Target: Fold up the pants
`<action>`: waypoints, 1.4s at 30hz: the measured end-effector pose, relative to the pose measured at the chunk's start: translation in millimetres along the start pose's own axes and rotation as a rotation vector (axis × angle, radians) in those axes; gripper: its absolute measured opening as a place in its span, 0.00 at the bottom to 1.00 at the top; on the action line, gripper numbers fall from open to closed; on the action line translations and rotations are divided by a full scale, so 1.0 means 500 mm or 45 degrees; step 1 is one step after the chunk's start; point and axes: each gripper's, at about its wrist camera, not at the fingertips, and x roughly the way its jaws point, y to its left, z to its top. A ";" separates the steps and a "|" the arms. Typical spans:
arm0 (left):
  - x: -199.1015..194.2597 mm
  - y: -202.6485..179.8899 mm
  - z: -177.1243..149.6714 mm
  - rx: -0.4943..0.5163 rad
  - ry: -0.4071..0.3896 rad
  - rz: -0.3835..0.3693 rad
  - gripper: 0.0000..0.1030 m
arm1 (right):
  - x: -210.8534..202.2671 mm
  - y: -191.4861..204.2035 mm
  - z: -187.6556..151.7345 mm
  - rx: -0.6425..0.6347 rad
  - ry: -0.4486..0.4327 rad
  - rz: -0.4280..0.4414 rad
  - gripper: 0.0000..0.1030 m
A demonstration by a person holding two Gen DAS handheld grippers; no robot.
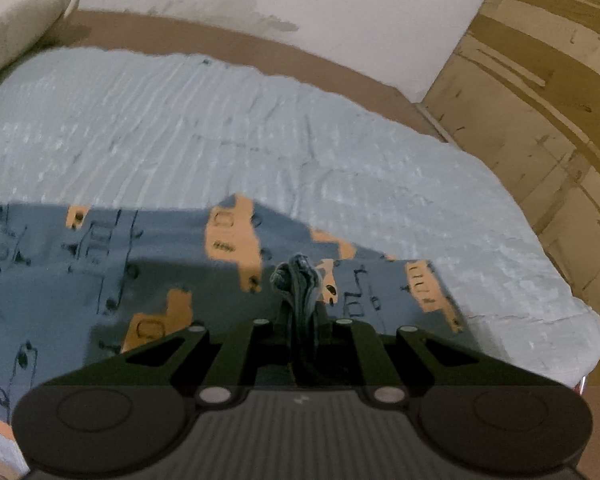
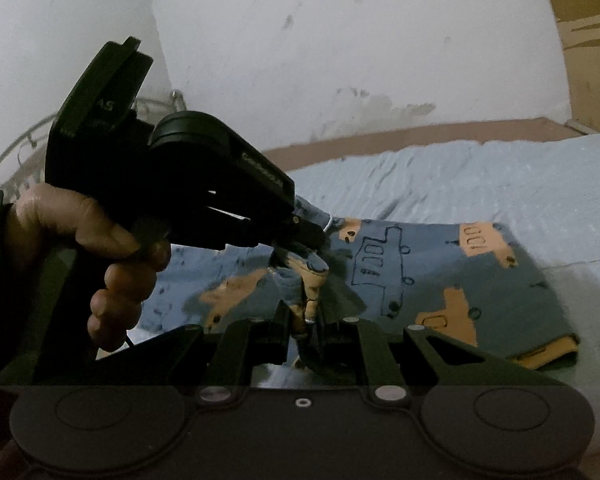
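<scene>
We hold the printed blue pants (image 2: pixel 440 280) lifted over a pale blue bedspread (image 1: pixel 260 128), left gripper (image 1: pixel 300 304) and right gripper (image 2: pixel 306 320) each with jaws clamped on bunched fabric.

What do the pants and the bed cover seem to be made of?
Pants: thin soft woven fabric, probably cotton, matte; they bunch into tight folds where both grippers pinch them, and the print looks flat. Bed cover: light blue textile with a ribbed, crinkled surface, matte; perhaps a cotton weave or quilt, but blur leaves that open.
</scene>
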 end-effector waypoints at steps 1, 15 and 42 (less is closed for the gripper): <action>0.004 0.007 -0.003 -0.012 0.008 -0.001 0.09 | 0.008 0.004 -0.002 -0.007 0.012 0.000 0.14; 0.018 0.047 -0.018 -0.080 -0.006 -0.010 0.50 | 0.048 0.015 0.000 -0.065 0.052 0.020 0.42; 0.006 0.035 -0.060 0.065 -0.165 0.274 0.99 | 0.009 -0.168 -0.011 -0.136 -0.082 -0.607 0.99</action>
